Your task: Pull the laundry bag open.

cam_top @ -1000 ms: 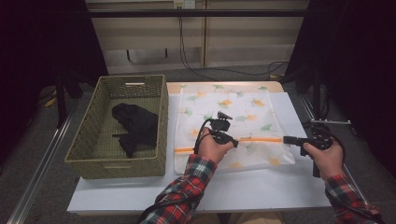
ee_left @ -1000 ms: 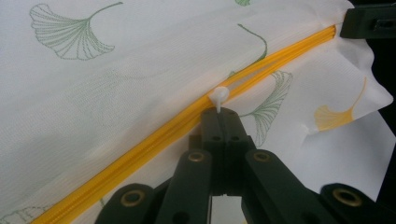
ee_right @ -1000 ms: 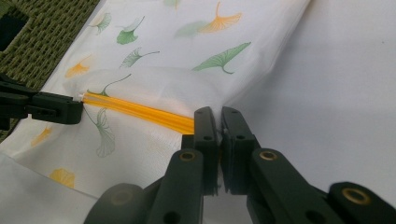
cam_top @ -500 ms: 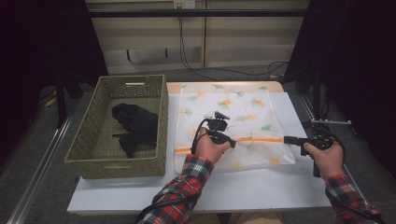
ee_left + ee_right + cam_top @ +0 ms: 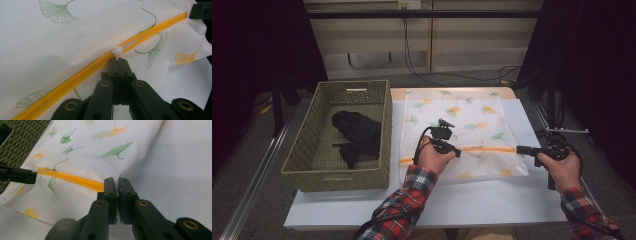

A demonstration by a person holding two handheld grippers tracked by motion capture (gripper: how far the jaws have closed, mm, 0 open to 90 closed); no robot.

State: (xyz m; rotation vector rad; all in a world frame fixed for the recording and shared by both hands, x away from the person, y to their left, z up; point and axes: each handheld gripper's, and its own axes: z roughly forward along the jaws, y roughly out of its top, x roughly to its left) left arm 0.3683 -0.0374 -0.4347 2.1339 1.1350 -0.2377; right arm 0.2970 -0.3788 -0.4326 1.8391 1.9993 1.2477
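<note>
A white mesh bag (image 5: pixel 457 117) printed with ginkgo leaves lies flat on the table, an orange zipper (image 5: pixel 489 149) running across its near part. My left gripper (image 5: pixel 456 152) is shut on the small white zipper pull (image 5: pixel 117 51), about midway along the zipper (image 5: pixel 75 75). The left gripper (image 5: pixel 119 62) has its jaws pressed together just below the pull. My right gripper (image 5: pixel 519 149) is shut on the bag's edge at the zipper's right end, and the zipper (image 5: pixel 72 178) runs into the closed right gripper (image 5: pixel 116 182). Farther off, the left gripper (image 5: pixel 17 175) pinches the pull.
A woven olive basket (image 5: pixel 384 125) stands left of the bag, holding a black garment (image 5: pixel 357 132). The white table top (image 5: pixel 492 200) shows bare in front of the bag and to its right. Cables trail on the floor behind the table.
My left gripper has slid slightly left along the zipper with the pull in it. The right gripper has stayed in place.
</note>
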